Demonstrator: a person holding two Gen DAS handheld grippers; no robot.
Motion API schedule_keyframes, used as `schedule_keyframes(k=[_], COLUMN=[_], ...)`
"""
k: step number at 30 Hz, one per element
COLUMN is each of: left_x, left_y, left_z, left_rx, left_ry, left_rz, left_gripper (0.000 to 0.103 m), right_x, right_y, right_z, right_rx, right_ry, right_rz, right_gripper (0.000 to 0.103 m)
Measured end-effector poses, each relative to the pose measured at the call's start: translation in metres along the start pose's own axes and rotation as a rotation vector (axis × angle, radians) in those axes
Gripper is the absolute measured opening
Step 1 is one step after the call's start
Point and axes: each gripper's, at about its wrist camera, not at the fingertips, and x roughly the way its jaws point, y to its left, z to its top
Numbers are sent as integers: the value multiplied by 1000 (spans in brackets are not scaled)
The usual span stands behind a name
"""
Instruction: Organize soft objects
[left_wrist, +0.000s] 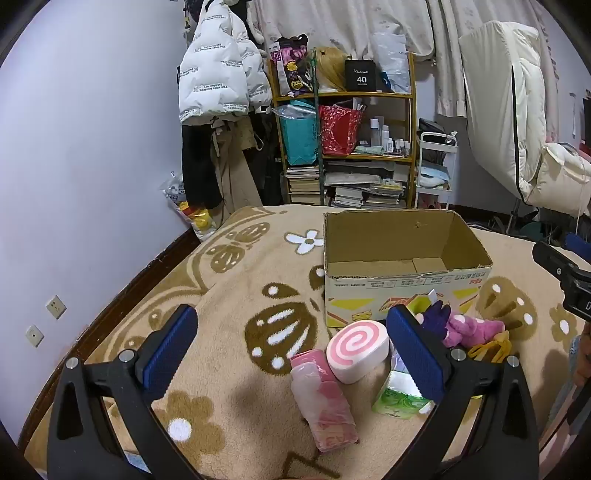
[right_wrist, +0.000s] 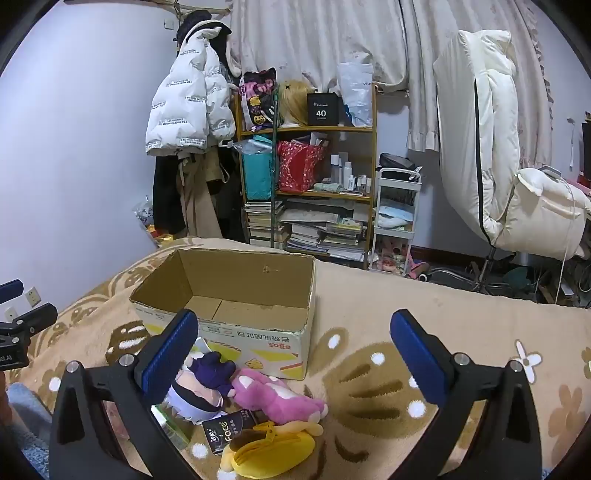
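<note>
Beside pink plush (right_wrist: 275, 400) (right view): yellow plush (right_wrist: 271, 448)

Pinks, purples and yellows on a tan, brown-patterned blanket

The blanket (left_wrist: 236, 280) is beige with brown leaf shapes dotted white and white flowers. The cardboard box (left_wrist: 402, 291) is plain brown inside, white outside with yellow and red print. A swirl cushion (left_wrist: 356, 349) shows pink spirals on white; beside it lie a pink packet (left_wrist: 321, 398), a green tissue pack (left_wrist: 399, 398), a pink plush (right_wrist: 277, 398), a purple-haired doll (right_wrist: 207, 384) and a yellow plush (right_wrist: 269, 446). Both tongs (left_wrist: 291, 354) (right_wrist: 295, 358) are black with blue pads.
</note>
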Motion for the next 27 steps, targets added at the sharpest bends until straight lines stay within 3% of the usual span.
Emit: schedule_keyframes(k=[27], left_x=[-1], left_y=[0], left_z=[0], left_rx=[6], left_ry=[3], left_rz=[0], left_gripper=[101], right_x=[-1], right_y=[0], right_z=[1], right_rx=[5], right_ry=[-10], right_rz=[4], right_gripper=[103])
